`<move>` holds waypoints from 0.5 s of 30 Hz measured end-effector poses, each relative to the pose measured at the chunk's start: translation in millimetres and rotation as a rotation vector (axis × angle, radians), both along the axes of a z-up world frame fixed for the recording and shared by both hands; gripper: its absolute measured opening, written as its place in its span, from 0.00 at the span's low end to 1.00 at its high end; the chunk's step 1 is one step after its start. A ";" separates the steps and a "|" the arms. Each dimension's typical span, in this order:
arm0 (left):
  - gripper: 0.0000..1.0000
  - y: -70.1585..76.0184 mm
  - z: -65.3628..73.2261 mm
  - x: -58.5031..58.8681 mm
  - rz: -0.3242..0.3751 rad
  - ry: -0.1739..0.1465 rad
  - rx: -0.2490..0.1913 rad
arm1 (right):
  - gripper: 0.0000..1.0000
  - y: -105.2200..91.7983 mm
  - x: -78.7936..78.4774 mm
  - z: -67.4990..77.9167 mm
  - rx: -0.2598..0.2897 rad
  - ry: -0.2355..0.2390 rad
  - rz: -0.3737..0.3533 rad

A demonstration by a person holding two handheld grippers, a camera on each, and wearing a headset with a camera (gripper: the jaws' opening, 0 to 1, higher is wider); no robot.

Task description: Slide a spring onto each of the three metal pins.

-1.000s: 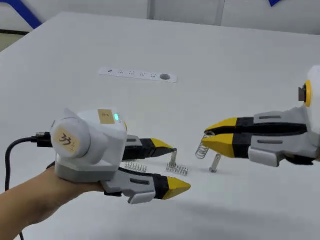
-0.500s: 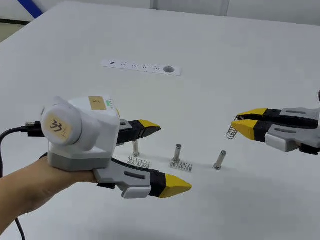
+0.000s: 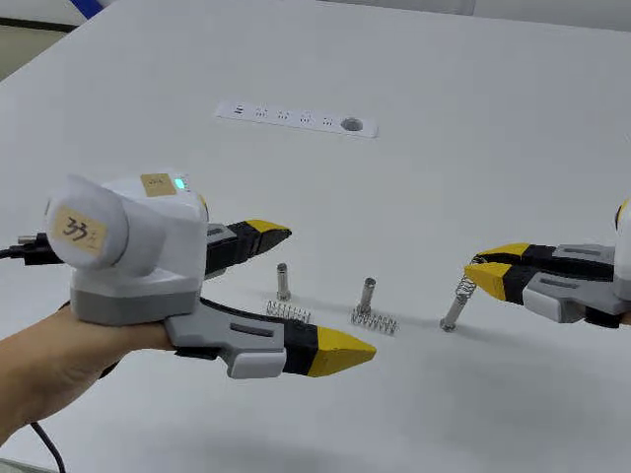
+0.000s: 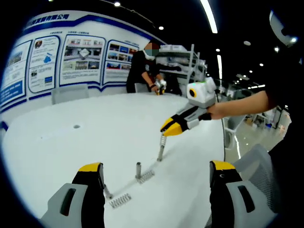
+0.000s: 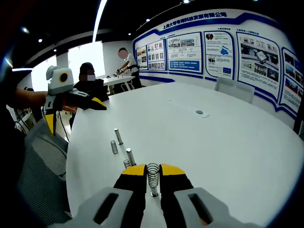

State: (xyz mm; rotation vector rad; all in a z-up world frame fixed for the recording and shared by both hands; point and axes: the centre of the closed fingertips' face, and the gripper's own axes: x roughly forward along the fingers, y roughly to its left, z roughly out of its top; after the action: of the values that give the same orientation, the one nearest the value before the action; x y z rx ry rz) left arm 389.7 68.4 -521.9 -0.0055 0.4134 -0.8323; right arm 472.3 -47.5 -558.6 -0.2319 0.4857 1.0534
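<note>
Three small metal pins stand in a row on the white table: left pin (image 3: 283,281), middle pin (image 3: 366,294), right pin (image 3: 454,313). My right gripper (image 3: 473,266) is shut on a spring (image 3: 463,288) that hangs with its lower end at the top of the right pin; in the right gripper view the spring (image 5: 152,175) sits between the yellow tips, right above that pin (image 5: 154,191). Two loose springs lie flat, one (image 3: 288,312) by the left pin and one (image 3: 375,321) by the middle pin. My left gripper (image 3: 329,288) is open, held left of the pins.
A white power strip (image 3: 296,118) lies farther back on the table. A black cable (image 3: 39,448) trails from the left gripper. In the gripper views, people sit at the table's far end, and chairs and wall posters stand beyond it.
The right gripper has brought the spring down over the right pin's top. The left gripper has drawn back to the left, away from the pins. The head camera has shifted.
</note>
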 end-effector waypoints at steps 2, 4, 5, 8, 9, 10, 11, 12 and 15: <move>0.93 1.8 -1.7 -0.5 0.002 0.007 0.004 | 0.10 0.2 -0.5 -1.0 -0.002 0.002 0.001; 0.93 1.9 -2.7 -0.9 0.005 0.013 0.001 | 0.10 0.3 -0.9 -3.8 -0.008 0.006 0.003; 0.94 1.7 -2.9 -1.0 0.005 0.013 0.002 | 0.10 0.6 -1.7 -5.3 -0.012 0.007 0.007; 0.95 1.5 -3.8 -1.2 0.007 0.016 0.004 | 0.11 1.4 -3.1 -8.8 -0.017 0.011 0.010; 0.95 1.4 -3.8 -1.3 0.007 0.016 0.001 | 0.11 2.4 -4.2 -11.1 -0.022 0.009 0.013; 0.95 1.6 -4.0 -1.6 0.006 0.018 0.001 | 0.11 2.5 -4.4 -12.8 -0.028 0.004 0.014; 0.96 2.1 -4.1 -1.9 0.006 0.019 0.001 | 0.11 2.8 -4.9 -15.0 -0.034 0.000 0.017; 0.96 3.3 -4.3 -2.2 0.008 0.019 0.001 | 0.11 3.0 -5.3 -18.8 -0.042 -0.001 0.019; 0.97 8.2 -4.6 -2.7 0.016 0.021 0.004 | 0.11 4.2 -6.2 -26.5 -0.052 -0.007 0.023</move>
State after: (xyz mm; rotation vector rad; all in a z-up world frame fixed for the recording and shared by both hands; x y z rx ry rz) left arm 387.0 76.7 -526.5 -0.0139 0.4344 -0.8158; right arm 466.0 -43.3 -585.1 -0.2876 0.5049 1.0635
